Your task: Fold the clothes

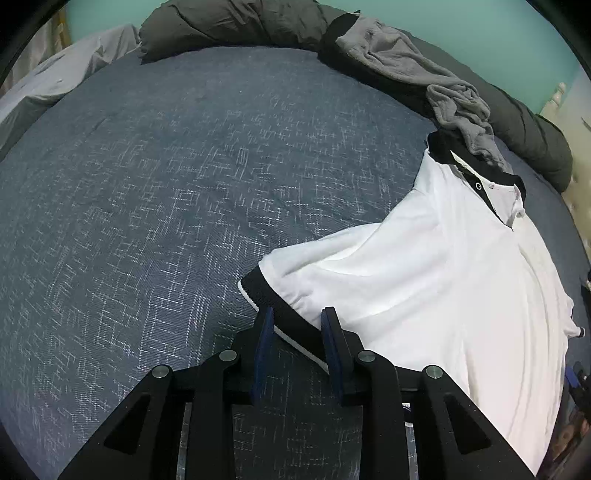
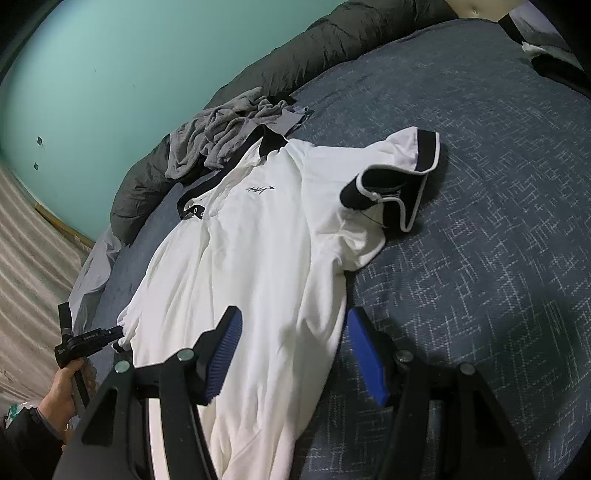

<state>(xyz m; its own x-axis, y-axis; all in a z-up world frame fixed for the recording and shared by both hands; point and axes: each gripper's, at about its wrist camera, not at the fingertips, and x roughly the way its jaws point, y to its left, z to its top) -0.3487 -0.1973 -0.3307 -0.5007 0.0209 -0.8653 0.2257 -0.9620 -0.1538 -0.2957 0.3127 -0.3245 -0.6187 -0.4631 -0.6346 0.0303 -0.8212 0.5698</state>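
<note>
- The white polo shirt (image 2: 255, 251) lies face up on the blue bedspread (image 1: 166, 184), collar toward the far side, where it touches a crumpled grey garment (image 1: 436, 81).
- It looks light, soft and floppy, so it would likely sag from any single pinch; the black sleeve cuffs (image 1: 280, 306) and the hem seem the firmest places to take hold.
- Left tongs (image 1: 299, 347) are parted, straddling the black cuff of the near sleeve without pressing on it.
- Right tongs (image 2: 295, 350) are released, wide apart over the shirt's lower body, nothing gripped.
- Count: one white shirt, one grey garment, two sets of tongs, one dark rolled duvet (image 1: 236, 22) along the far edge.
</note>
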